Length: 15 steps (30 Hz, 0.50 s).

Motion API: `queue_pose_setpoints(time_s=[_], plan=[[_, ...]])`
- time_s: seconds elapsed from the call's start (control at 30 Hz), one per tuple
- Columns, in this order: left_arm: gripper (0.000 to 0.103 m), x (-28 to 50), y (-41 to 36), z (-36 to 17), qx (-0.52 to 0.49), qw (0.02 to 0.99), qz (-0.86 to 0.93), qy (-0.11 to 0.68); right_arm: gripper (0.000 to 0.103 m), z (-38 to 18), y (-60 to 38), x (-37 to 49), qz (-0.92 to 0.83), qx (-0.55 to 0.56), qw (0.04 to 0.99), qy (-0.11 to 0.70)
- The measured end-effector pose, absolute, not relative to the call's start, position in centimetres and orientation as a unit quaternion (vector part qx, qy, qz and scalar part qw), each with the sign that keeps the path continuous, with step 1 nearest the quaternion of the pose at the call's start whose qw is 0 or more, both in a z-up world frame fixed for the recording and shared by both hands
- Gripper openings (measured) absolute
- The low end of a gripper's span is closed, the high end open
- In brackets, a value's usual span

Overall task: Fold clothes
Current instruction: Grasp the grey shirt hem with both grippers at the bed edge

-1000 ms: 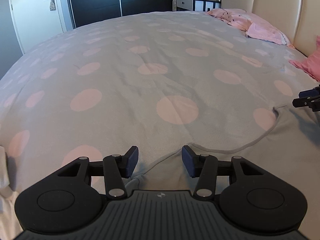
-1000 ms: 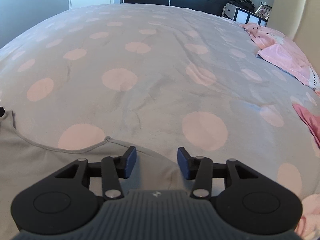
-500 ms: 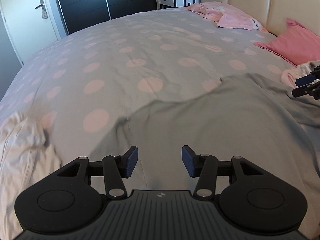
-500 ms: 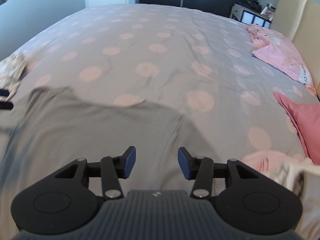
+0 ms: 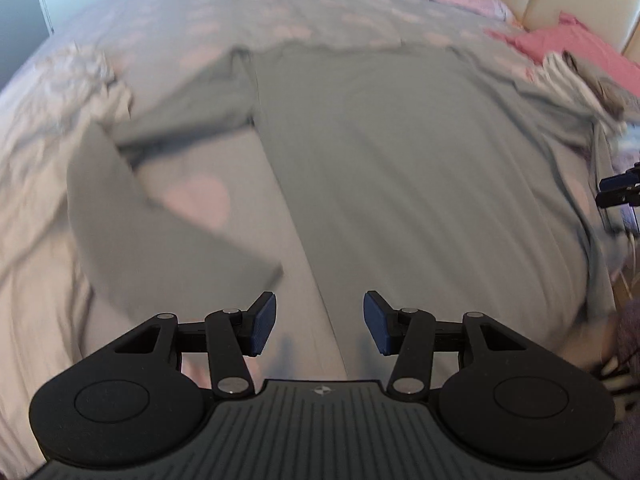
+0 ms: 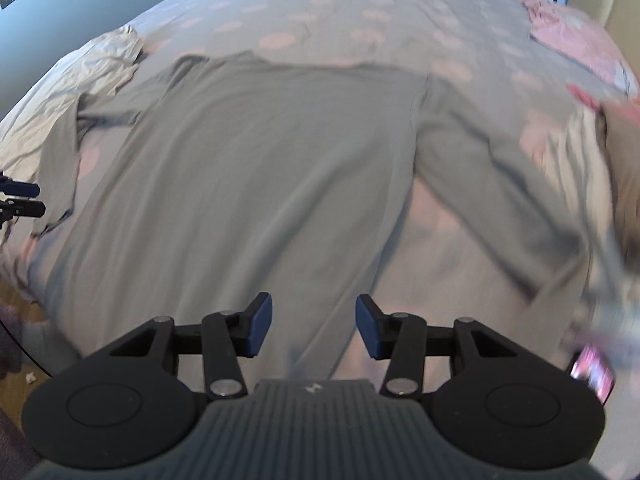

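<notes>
grey long-sleeved top (image 6: 256, 168) is lying spread flat on the dotted duvet (image 6: 360, 12), neckline at the far edge, hem running toward me and off the near side of the bed. its body is lying smooth. one sleeve (image 5: 160, 216) is bending back on itself at my left, its cuff ending near the body; the other sleeve (image 6: 500, 184) is angling out to my right, its end blurring into the pile there.

i am holding my left gripper (image 5: 319, 322) over the near part of the top, just at its left side edge, fingers spread wide and pinching nothing. my right gripper (image 6: 314, 322) is hovering over the near right part of the body, also spread wide and empty.

nothing is folded over at this moment, so i am judging this as the laid-out stage: the top is flat and ready for a fold. the next move is calling for each gripper to drop to a shoulder or sleeve and nip only one layer of cloth, without catching the duvet beneath.

around it, a pale crumpled garment (image 6: 92, 72) is lying at the far left, a mixed heap of clothes (image 5: 588, 80) is sitting at the right, and pink pillows (image 6: 580, 40) are resting near the headboard.
</notes>
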<state>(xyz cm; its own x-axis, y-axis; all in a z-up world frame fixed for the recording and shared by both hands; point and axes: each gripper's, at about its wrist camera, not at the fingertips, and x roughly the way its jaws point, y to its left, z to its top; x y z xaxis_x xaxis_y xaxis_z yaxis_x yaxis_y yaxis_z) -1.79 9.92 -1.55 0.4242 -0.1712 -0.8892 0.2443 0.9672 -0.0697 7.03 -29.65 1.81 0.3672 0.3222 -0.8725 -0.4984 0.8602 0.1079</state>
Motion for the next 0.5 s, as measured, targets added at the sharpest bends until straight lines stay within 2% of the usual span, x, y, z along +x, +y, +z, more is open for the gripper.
queue_pose_setpoints(time_s=[0.2, 0.5], plan=[[0.046, -6.2, 8.4, -3.7, 0.058, 0.800, -0.156, 0.576, 0.050, 0.9, -29.4, 2.4, 0.253, -0.069, 0.797, 0.545], [0.046, -7.6, 7.4, -8.1, 0.096, 0.761, -0.162, 0.620, 0.049, -1.1, -27.9, -1.1, 0.255, -0.087, 0.762, 0.588]])
